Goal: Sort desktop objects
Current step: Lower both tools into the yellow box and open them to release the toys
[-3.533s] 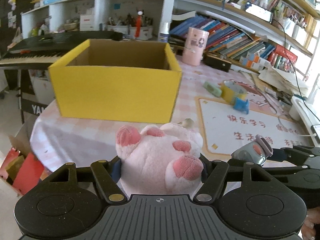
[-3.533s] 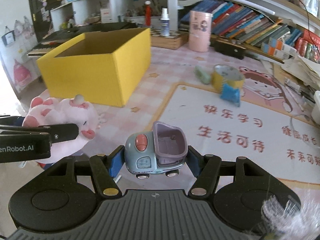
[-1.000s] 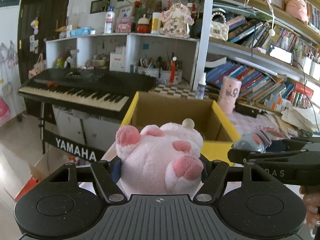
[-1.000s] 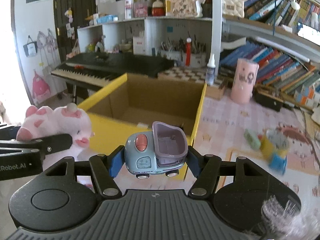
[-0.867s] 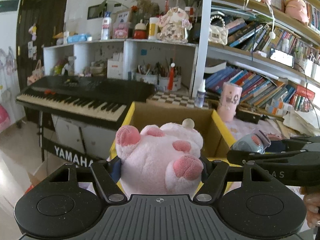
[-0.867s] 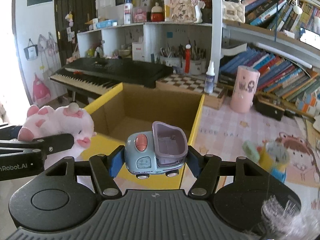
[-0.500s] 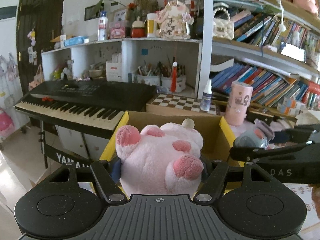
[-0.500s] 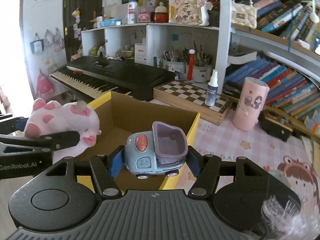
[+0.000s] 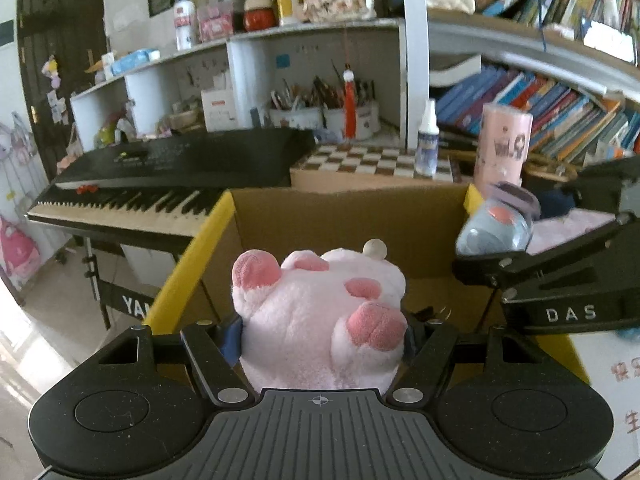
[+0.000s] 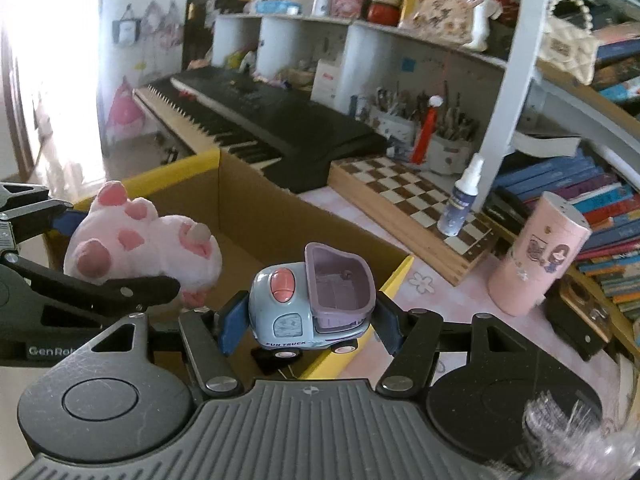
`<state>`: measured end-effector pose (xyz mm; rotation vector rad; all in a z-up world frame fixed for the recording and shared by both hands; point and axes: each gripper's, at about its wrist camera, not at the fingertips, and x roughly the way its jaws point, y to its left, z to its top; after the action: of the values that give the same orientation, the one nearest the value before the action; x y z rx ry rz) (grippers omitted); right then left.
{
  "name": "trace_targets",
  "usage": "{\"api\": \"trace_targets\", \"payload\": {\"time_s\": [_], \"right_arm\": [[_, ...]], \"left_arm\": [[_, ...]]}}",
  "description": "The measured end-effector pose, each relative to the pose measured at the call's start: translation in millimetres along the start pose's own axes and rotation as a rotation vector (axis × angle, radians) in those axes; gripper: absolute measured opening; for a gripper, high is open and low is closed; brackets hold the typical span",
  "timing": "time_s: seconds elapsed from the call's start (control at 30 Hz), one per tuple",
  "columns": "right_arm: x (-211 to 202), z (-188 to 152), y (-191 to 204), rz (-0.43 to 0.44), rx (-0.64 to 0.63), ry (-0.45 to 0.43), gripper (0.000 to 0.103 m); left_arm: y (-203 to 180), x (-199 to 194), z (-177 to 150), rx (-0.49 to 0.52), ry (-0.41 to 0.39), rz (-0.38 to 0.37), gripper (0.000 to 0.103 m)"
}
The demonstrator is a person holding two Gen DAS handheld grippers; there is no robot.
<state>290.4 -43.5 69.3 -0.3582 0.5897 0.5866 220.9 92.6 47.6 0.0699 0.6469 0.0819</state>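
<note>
Yellow cardboard box (image 9: 188, 276), open-topped, brown inside, sits directly ahead of and below both your tongs. Nothing can be made out on the stretch of box floor in view, but most of it is hidden behind what you carry.

Left tongs (image 9: 320, 340): clamped on the pink plush toy (image 9: 320, 312), pads pressed into its flanks, paws pointing forward. The toy hangs over the near part of the box opening, above the rim and not inside yet.

Right tongs (image 10: 308, 320): clamped on the blue-grey toy truck (image 10: 310, 304), one pad on each end, purple bed facing up. From the right wrist view the truck sits above the box's right-hand wall, roughly over the yellow edge (image 10: 396, 276); whether it has fully cleared to the inside I cannot tell.

The two tongs are side by side, the left one's load just to the left of the truck, apart from it.

Progress, as judged: pick-up of both items is done and the carry is nearly finished. Neither item is deposited. Left to do: bring the truck a little further inward over the opening, lower both, release.

Beyond the right tongs, a pink cylindrical container (image 10: 536, 256) and a spray bottle (image 10: 460, 200) stand on the surface (image 10: 440, 280). Whether these belong to the sort is unclear.
</note>
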Motion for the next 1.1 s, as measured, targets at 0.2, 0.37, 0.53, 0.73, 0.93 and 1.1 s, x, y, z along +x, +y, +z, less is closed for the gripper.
{"api": "trace_targets", "payload": {"time_s": [0.2,0.37,0.53,0.73,0.93,1.1], "right_arm": [[19,4,-1,0.013,-0.146,0.004,0.062],[39,8,0,0.057,-0.242,0.039,0.062],[57,8,5,0.107,-0.341,0.101,0.062],[75,8,13,0.15,-0.424,0.176,0.062],[85,6,17,0.164,-0.452,0.221,0.062],[79,8,15,0.152,-0.433,0.193,0.068]], "left_arm": [[-6,17,-4,0.02,0.064,0.011,0.076],[-10,23,-10,0.046,0.087,0.022,0.077],[-15,23,-8,0.071,0.066,0.057,0.091],[-16,23,-7,0.083,0.063,0.07,0.094],[-16,22,-8,0.075,0.062,0.073,0.095],[-15,20,-6,0.056,0.05,0.073,0.095]]}}
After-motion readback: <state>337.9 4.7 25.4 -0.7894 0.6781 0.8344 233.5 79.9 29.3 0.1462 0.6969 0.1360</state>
